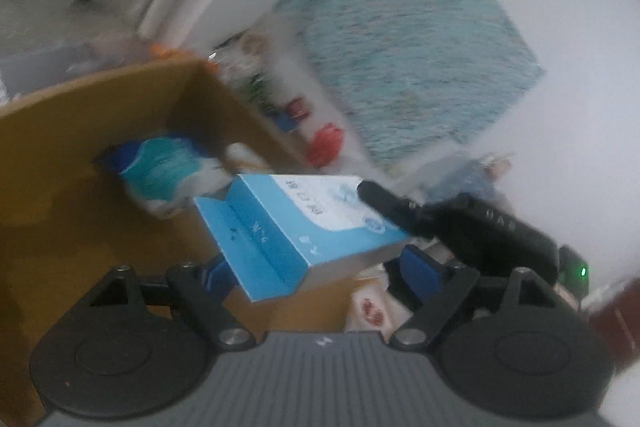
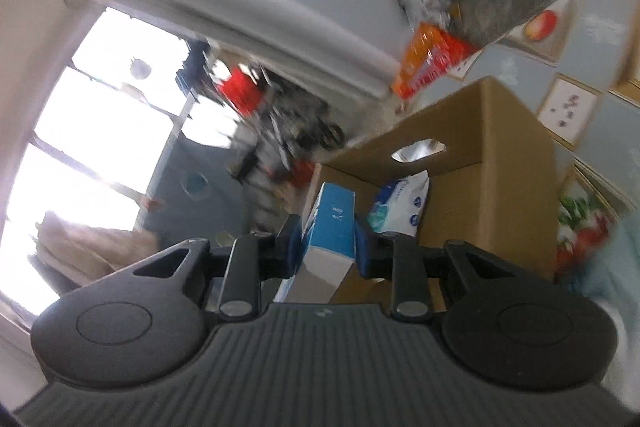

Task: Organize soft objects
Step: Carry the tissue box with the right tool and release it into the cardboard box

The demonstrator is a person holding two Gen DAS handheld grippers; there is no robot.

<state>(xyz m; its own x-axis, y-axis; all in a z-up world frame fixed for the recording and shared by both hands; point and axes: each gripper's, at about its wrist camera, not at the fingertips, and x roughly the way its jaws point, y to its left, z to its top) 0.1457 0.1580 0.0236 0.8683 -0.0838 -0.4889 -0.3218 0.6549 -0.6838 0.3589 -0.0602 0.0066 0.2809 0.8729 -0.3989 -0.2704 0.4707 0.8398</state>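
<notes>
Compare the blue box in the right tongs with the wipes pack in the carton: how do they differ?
The blue box is rigid with sharp edges; the wipes pack is a soft, crinkled pouch. The box is clamped between the right tongs above the cardboard carton; the pack lies loose inside it, against the wall. The box is mostly solid blue with a white panel; the pack is white with teal and dark blue. Both carry blue-and-white printing.

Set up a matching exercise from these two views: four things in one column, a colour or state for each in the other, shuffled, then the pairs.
Things:
1. tissue box
2. cardboard box
3. wipes pack
4. mat

States:
A. lies inside the cardboard box
B. brown, open at the top
C. teal, flat on the white surface
D. clamped in the right gripper

Pairs: 1-D, 2-B, 3-A, 4-C
</notes>
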